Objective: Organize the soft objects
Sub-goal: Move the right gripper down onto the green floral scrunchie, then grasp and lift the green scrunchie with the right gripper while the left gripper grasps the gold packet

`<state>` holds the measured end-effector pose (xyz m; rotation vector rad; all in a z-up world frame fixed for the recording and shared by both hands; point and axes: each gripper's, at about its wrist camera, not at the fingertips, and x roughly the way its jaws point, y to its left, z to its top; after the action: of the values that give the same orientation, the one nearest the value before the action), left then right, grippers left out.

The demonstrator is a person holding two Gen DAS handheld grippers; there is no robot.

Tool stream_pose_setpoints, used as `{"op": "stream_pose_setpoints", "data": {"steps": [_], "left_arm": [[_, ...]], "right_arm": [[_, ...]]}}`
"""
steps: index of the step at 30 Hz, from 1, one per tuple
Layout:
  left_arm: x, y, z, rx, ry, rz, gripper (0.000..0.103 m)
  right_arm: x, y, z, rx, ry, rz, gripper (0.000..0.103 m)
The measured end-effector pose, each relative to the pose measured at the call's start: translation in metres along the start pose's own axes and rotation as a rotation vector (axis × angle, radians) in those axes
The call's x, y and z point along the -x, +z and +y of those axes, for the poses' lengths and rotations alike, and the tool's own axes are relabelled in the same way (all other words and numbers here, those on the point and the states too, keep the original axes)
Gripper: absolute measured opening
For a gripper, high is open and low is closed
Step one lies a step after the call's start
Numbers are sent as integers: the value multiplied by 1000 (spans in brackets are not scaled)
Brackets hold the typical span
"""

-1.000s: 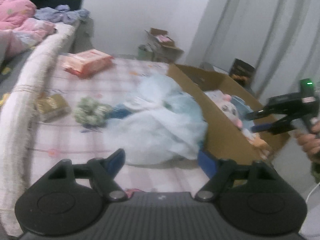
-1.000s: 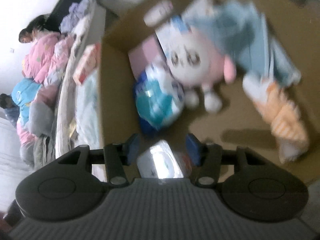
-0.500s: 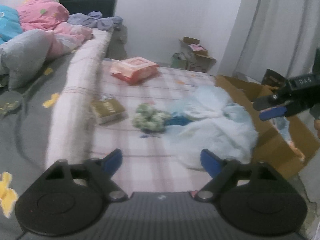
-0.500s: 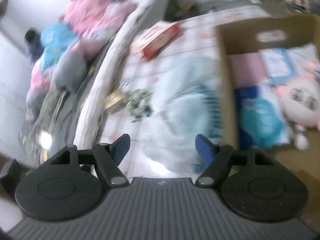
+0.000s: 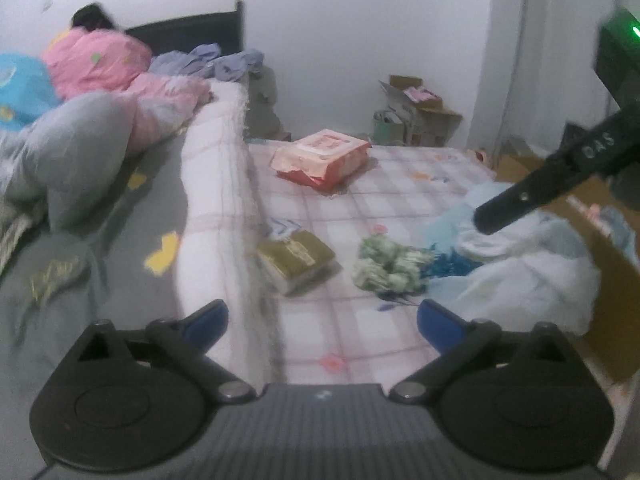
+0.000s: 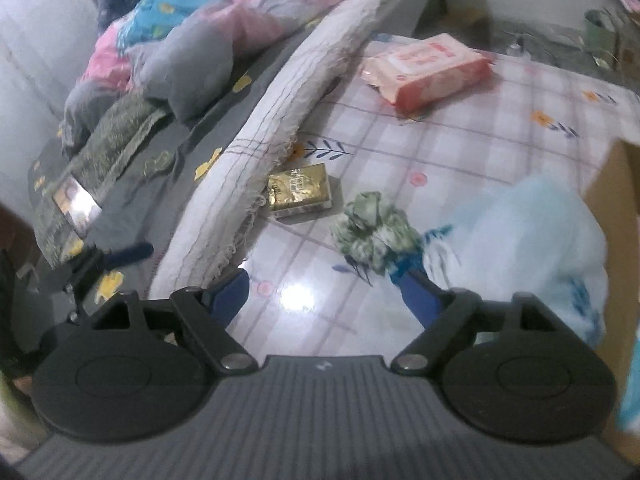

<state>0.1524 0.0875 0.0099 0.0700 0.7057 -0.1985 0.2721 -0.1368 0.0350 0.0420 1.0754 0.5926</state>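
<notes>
Hovering over the mat, both grippers' jaws are opening, empty: right gripper [image 6: 324,292] is sitting nearer the scrunchie [image 6: 374,234], probably just ahead-right; left gripper [image 5: 322,320] is trailing.

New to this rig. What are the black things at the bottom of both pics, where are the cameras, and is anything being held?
No robot here: a person carries a handheld two-finger claw in each hand, with a fisheye camera on each that looks forward along the fingers. The black shapes with blue pads at the bottom are that claw's own fingers.

One picture is from the left claw, the other from the right claw. Both claws are opening, with nothing between the pads.

On the checked mat beside the bed lie a pink tissue pack, a gold tissue pack, a green scrunchie and a pale blue plastic bag. A cardboard box stands to the right of the bag.
</notes>
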Motion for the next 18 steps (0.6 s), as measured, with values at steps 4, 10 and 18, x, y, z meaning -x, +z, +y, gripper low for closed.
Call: {"op": "stream_pose_setpoints", "data": {"steps": [4,10,18], "left_arm": [[-25,14,2,-155,-7,-16,102],[-76,34,6,-309,-46,12,101],[-147,47,1,-470,-138,169,98]], "right_arm": [[-35,21,1,83,-19,42,85],[-93,40,0,262,-50,126,85],[-154,41,5,404,-74,245,84]]}}
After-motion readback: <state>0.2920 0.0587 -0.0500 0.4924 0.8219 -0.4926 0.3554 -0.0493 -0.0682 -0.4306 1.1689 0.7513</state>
